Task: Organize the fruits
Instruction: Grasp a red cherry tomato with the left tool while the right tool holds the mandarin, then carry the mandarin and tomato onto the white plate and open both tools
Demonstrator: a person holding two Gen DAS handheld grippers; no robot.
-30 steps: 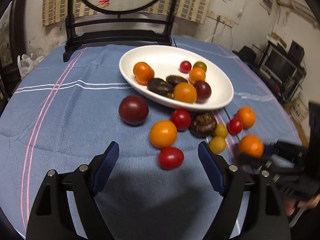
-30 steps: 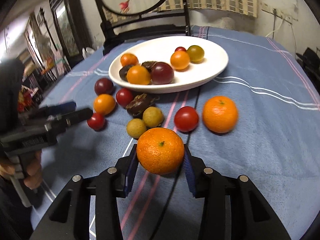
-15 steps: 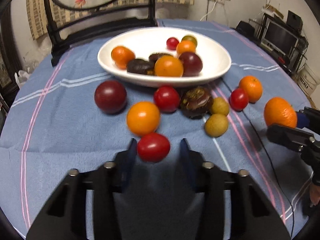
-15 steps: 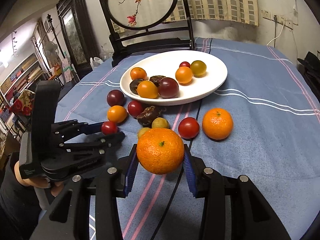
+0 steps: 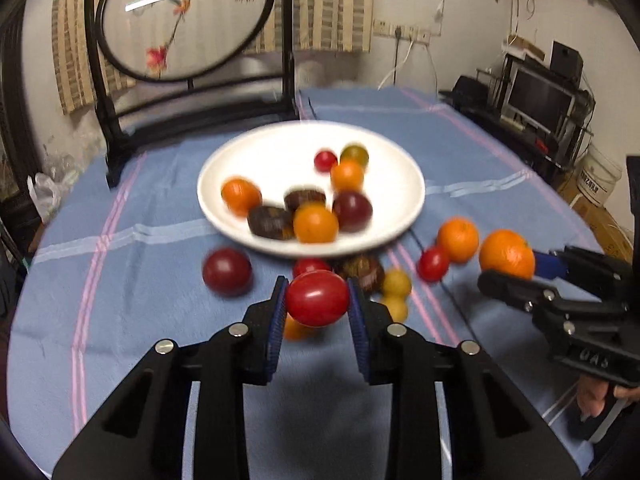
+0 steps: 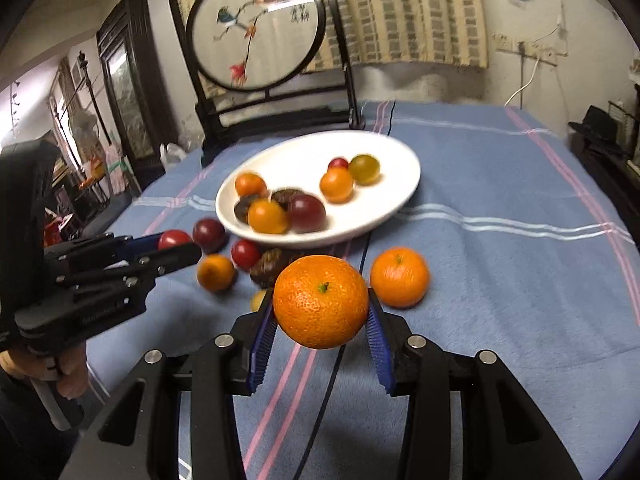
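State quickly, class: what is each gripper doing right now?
Left gripper: closed on a red tomato.
Right gripper: closed on an orange.

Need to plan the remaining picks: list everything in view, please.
Plate: one, white, mid-table.
Fruit on plate: eight, orange, dark, red, greenish.
Loose fruit: about eight, mixed colours, on the cloth in front of the plate.
Tablecloth: one, blue striped, over the table.
Embroidered screen: one, black frame, behind the plate.
Tomato: one, red, in left tongs.
Mandarin: one, orange, in right tongs.
Left tongs: black, blue pads, shut.
Right tongs: same, shut.
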